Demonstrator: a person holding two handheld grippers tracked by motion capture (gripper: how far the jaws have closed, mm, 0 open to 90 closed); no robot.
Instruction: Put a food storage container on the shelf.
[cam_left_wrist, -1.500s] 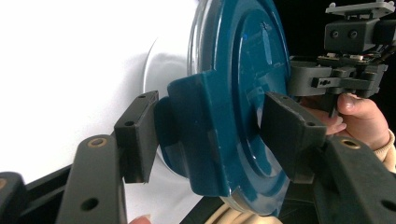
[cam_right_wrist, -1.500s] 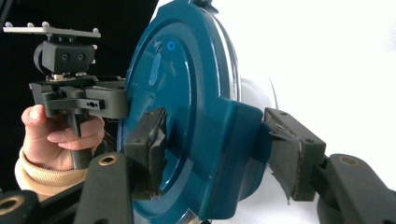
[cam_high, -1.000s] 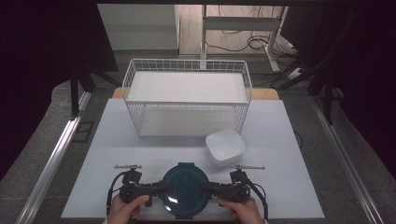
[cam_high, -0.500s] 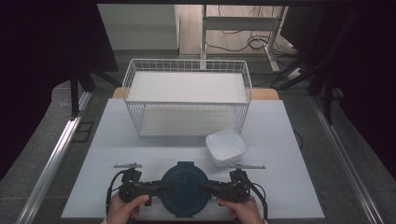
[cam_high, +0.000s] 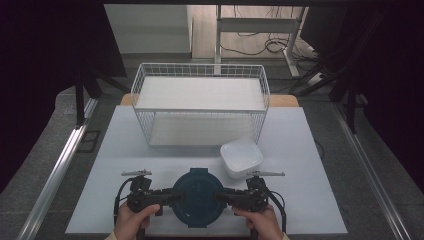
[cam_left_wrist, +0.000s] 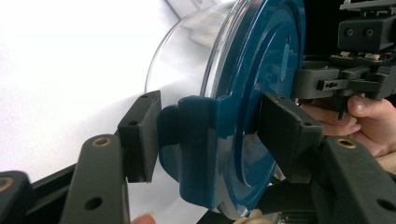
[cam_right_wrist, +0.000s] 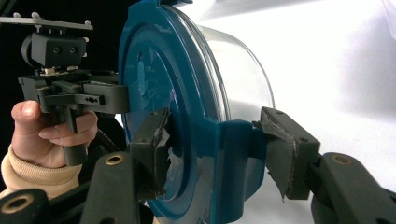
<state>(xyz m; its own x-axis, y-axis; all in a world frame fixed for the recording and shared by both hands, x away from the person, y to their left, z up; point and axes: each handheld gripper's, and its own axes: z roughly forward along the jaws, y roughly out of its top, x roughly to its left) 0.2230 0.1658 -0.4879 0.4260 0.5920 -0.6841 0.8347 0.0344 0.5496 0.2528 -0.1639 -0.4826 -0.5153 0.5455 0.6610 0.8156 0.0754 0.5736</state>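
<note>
A round clear container with a dark blue clip-on lid (cam_high: 197, 195) sits on the white table top (cam_high: 120, 155) at the near edge. My left gripper (cam_high: 172, 196) comes in from its left and my right gripper (cam_high: 223, 196) from its right. In the left gripper view the left gripper (cam_left_wrist: 215, 135) has its jaws closed on the lid's side clip (cam_left_wrist: 196, 154), one pad on the clip and one on the lid's top. The right gripper (cam_right_wrist: 215, 144) clamps the opposite clip (cam_right_wrist: 233, 158) in the same way.
A white square bowl (cam_high: 241, 157) stands just behind and to the right of the container. Farther back stands a white wire basket (cam_high: 200, 102) with a shelf. Dark curtains and metal rails flank the table.
</note>
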